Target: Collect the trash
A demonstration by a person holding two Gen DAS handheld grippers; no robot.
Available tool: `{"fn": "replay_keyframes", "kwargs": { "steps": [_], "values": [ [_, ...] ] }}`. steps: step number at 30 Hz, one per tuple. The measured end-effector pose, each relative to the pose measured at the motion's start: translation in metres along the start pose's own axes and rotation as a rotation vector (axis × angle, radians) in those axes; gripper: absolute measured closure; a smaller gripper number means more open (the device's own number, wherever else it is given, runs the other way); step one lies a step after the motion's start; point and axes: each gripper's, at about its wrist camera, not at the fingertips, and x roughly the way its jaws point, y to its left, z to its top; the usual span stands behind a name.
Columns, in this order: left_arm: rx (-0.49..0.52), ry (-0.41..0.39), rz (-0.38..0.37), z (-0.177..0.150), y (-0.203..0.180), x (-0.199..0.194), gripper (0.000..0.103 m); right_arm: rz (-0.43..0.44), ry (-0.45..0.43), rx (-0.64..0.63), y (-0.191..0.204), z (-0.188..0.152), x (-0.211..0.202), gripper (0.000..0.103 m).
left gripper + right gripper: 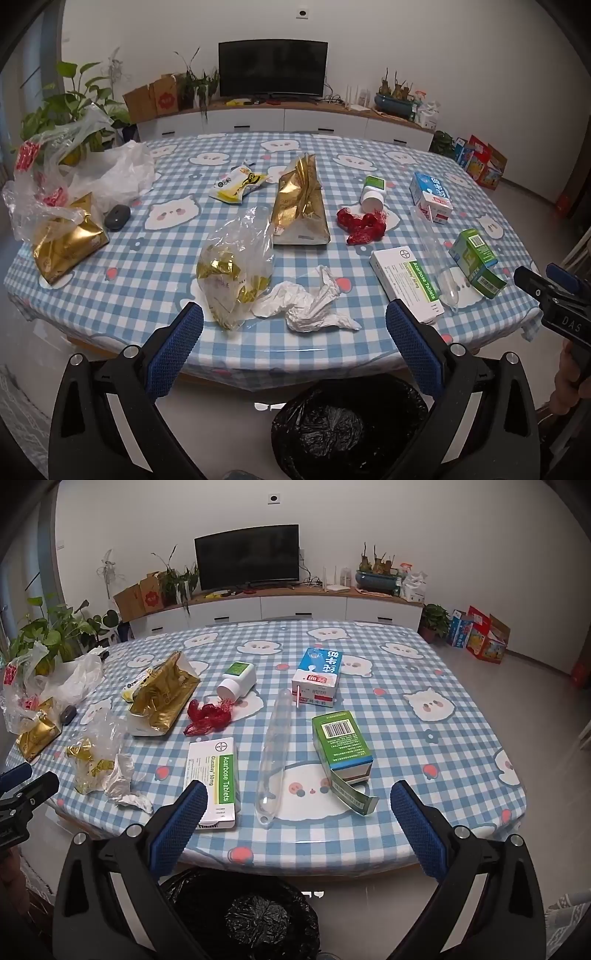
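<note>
Trash lies scattered on the blue checked table [147, 266]. My left gripper [294, 321] hangs open over the near edge, with a crumpled white tissue [306, 304] and a clear bag holding gold foil [236, 266] just ahead of it. My right gripper [299, 801] is open too, above the near edge; a white tablet box [216, 779], a clear plastic tube [275, 746] and an opened green box [341, 746] lie before it. Below both sits a bin with a black liner [343, 428] [243, 915]. Nothing is between either pair of fingers.
Further back lie a gold bag [301, 203], red netting [362, 223], a tipped white bottle [373, 194], a milk carton [430, 197], a yellow wrapper [238, 182], a dark mouse [117, 217] and plastic bags [74, 177] at left. A TV cabinet [280, 118] stands behind.
</note>
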Motion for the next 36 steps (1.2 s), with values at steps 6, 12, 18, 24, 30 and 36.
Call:
{"fn": "replay_keyframes", "kwargs": {
  "steps": [6,12,18,24,30,36],
  "values": [
    [0.0,0.008,0.009,-0.0006,0.0009,0.0,0.006,0.01,-0.004,-0.003,-0.0029,-0.0014,-0.0014,0.008],
    [-0.002,0.009,0.019,0.0013,0.0003,0.0034,0.006,-0.012,0.0,-0.014,0.0016,-0.0007,0.0019,0.008],
    [0.0,0.006,0.021,0.0006,0.0024,0.0022,0.006,-0.016,0.0,-0.009,0.0023,-0.0005,0.0026,0.008],
    [0.005,0.006,0.022,0.0003,0.0017,0.0018,0.006,-0.016,-0.001,-0.009,0.0028,-0.0011,0.0024,0.008],
    [0.01,0.006,0.02,-0.0001,0.0009,0.0012,0.006,-0.018,0.002,-0.009,0.0029,-0.001,0.0039,0.008],
    [0.014,0.01,0.021,0.0002,0.0,0.0016,0.006,-0.016,0.003,-0.004,-0.0011,-0.0014,0.0073,0.008]
  ]
}}
